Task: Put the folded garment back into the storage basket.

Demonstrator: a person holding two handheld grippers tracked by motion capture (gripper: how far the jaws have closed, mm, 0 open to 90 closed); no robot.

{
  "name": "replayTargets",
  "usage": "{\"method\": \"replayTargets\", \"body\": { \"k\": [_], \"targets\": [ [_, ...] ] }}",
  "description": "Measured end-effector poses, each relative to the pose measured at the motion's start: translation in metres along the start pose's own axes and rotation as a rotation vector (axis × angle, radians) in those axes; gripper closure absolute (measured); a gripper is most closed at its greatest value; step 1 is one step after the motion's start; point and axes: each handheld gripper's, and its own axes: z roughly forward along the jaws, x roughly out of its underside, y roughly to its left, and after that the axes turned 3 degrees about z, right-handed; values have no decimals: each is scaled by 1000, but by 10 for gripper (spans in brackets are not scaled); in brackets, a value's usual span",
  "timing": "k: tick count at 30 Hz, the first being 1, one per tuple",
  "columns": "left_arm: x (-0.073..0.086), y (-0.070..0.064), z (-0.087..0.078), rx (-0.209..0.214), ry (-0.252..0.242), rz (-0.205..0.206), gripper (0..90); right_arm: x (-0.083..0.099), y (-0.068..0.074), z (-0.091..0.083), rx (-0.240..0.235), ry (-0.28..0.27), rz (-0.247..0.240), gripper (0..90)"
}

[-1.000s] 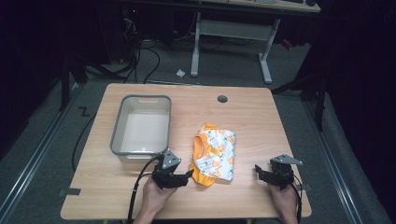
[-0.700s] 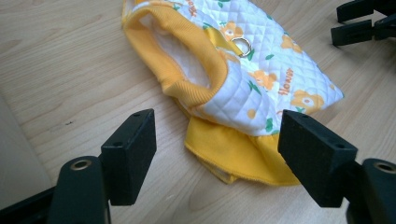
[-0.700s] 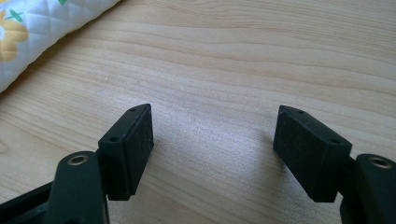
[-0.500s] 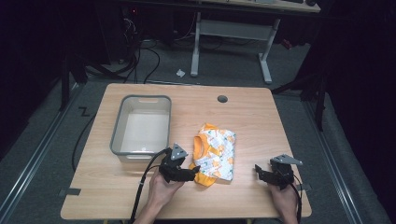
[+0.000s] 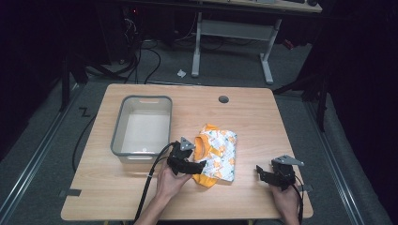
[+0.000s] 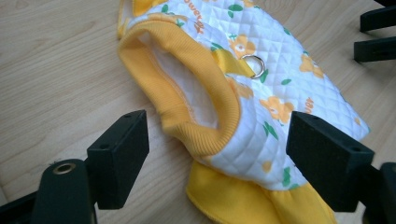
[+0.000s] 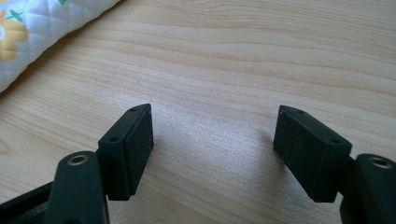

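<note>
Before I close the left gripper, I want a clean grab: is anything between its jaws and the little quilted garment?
Nothing visible does. The left gripper has its jaws open on either side of the garment, with the yellow ribbed collar directly between them. Bare table lies around it.

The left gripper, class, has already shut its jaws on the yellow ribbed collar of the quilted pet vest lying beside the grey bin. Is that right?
Not quite. The left gripper is open: the left gripper view shows its jaws spread on either side of the collar of the vest, which does lie beside the grey bin.
</note>
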Motion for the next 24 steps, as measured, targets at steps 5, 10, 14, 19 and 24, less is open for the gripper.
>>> {"method": "replayTargets", "body": {
  "k": [5, 10, 14, 19, 24],
  "targets": [
    [-4, 2, 6, -10, 6, -8, 186, 0, 0, 0, -1, -2, 0, 291],
    [-7, 3, 16, -14, 33, -11, 157, 0, 0, 0, 0, 0, 0, 290],
    [-11, 3, 22, -21, 43, -13, 149, 0, 0, 0, -1, -2, 0, 290],
    [-15, 5, 32, -41, 59, -26, 140, 0, 0, 0, 0, -2, 0, 290],
    [-16, 7, 43, -44, 81, -40, 128, 0, 0, 0, 0, -2, 0, 290]
  ]
}}
